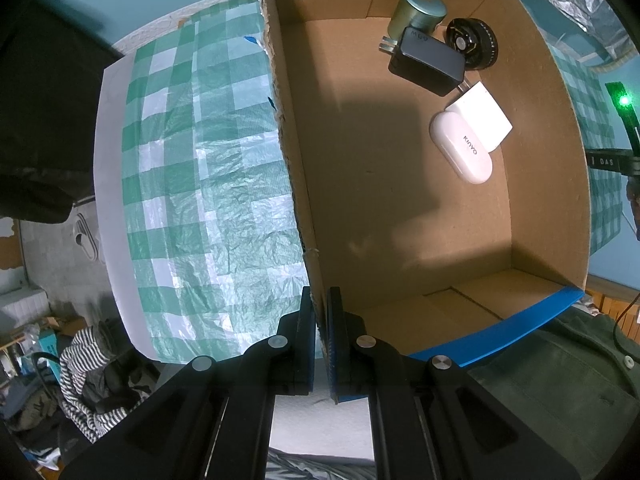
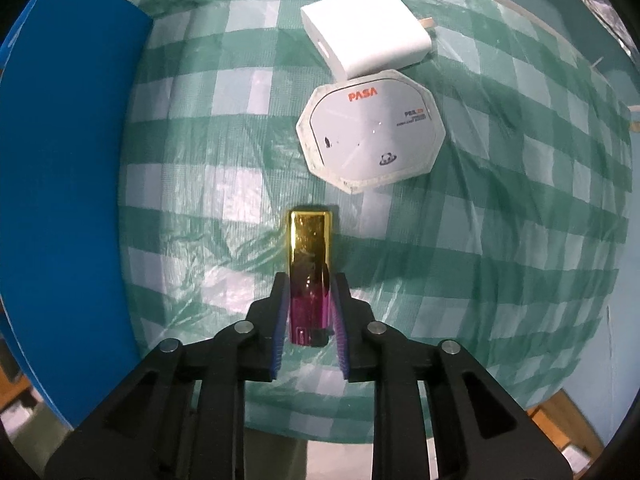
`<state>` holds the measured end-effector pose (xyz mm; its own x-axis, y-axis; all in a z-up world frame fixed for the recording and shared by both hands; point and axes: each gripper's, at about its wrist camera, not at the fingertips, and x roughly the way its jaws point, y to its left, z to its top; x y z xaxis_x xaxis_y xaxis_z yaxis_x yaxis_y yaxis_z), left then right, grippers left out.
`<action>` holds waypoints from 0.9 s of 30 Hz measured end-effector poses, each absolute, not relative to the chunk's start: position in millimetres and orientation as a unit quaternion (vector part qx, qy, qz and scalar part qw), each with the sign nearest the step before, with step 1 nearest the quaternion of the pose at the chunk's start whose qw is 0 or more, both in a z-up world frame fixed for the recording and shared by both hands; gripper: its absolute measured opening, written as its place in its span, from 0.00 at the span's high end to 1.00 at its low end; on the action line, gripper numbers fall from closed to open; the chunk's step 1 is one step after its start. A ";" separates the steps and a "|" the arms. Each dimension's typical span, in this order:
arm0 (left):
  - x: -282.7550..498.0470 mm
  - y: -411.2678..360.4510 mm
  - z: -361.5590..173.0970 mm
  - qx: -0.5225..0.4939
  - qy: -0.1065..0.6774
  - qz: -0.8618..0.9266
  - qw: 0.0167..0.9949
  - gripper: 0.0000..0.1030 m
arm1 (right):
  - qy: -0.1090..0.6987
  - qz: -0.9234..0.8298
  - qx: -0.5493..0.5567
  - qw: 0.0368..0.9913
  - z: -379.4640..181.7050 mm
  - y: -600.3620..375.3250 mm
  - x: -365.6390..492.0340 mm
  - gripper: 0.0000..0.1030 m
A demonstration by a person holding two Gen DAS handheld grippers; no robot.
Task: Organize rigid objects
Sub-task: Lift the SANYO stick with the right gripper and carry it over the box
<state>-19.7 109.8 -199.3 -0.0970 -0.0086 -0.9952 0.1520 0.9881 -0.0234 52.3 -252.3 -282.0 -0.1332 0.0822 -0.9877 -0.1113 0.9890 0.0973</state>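
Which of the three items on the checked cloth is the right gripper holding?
The gold-and-magenta lighter, clamped between the right gripper fingers. The white octagonal PASA case and the white charger lie untouched farther away.

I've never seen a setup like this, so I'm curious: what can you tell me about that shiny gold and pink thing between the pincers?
The lighter looks like a slim rectangular metal block, mirror-bright gold at the far end and glossy magenta nearer the camera. It points away from the camera over the green checked tablecloth. The right gripper is shut on its pink part, a blue-padded finger against each long side. Nothing else touches it; whether it rests on the cloth I cannot tell.
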 end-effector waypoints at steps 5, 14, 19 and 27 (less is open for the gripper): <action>-20.6 110.3 -199.6 0.047 0.738 -0.060 0.671 0.95 | 0.751 0.067 -0.016 0.656 -290.9 -250.5 59.8 0.78; -22.7 110.9 -200.0 0.047 0.737 -0.061 0.672 0.95 | 0.750 0.063 -0.023 0.657 -295.5 -240.5 57.7 0.79; -24.0 110.8 -199.6 0.049 0.736 -0.062 0.672 0.95 | 0.745 0.077 -0.030 0.662 -273.0 -234.6 57.7 0.79; -24.3 110.2 -200.7 0.050 0.735 -0.062 0.673 0.95 | 0.729 0.103 -0.050 0.675 -229.8 -217.7 64.3 0.79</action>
<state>-24.3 110.2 -200.7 -0.0891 -0.0098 -0.9960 0.1566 0.9874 -0.0237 64.3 -217.7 -229.8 -0.0849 0.0662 -0.9942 -0.2112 0.9739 0.0829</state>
